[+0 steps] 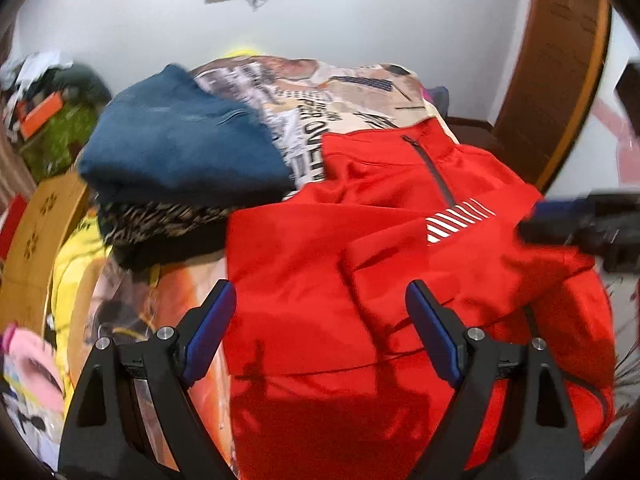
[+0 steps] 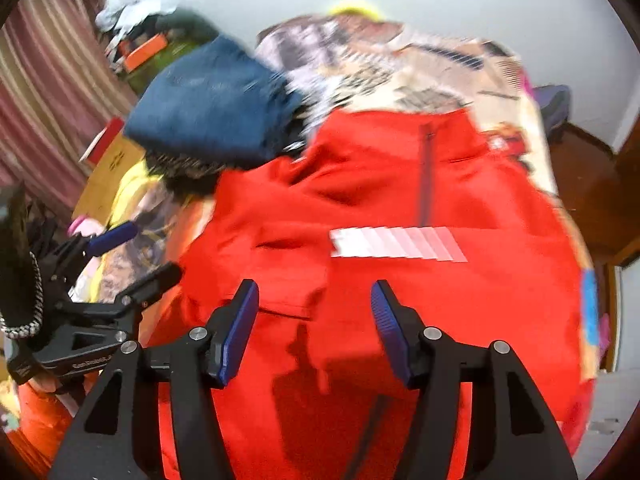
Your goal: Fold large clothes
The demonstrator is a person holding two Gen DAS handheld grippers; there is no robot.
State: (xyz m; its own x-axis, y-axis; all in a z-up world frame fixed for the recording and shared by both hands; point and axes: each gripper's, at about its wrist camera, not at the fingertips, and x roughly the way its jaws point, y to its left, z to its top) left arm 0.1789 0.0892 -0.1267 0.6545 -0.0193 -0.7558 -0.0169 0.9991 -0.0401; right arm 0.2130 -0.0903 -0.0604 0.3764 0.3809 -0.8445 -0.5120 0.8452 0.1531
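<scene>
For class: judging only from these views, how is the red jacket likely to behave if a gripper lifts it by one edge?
The red jacket is probably floppy: it lies creased, with a sleeve folded across it, so it would likely drape and unfold. Its smooth, faintly shiny cloth may slip between pads. It overhangs the bed's edge at right, so a pull might slide it off.

1. The printed bedsheet, upper middle of the left wrist view, bears large black letters, partly legible as "OVE"; the rest is unclear.
2. The left gripper's black body, lower left of the right wrist view, carries small white lettering, too blurred to read.
</scene>
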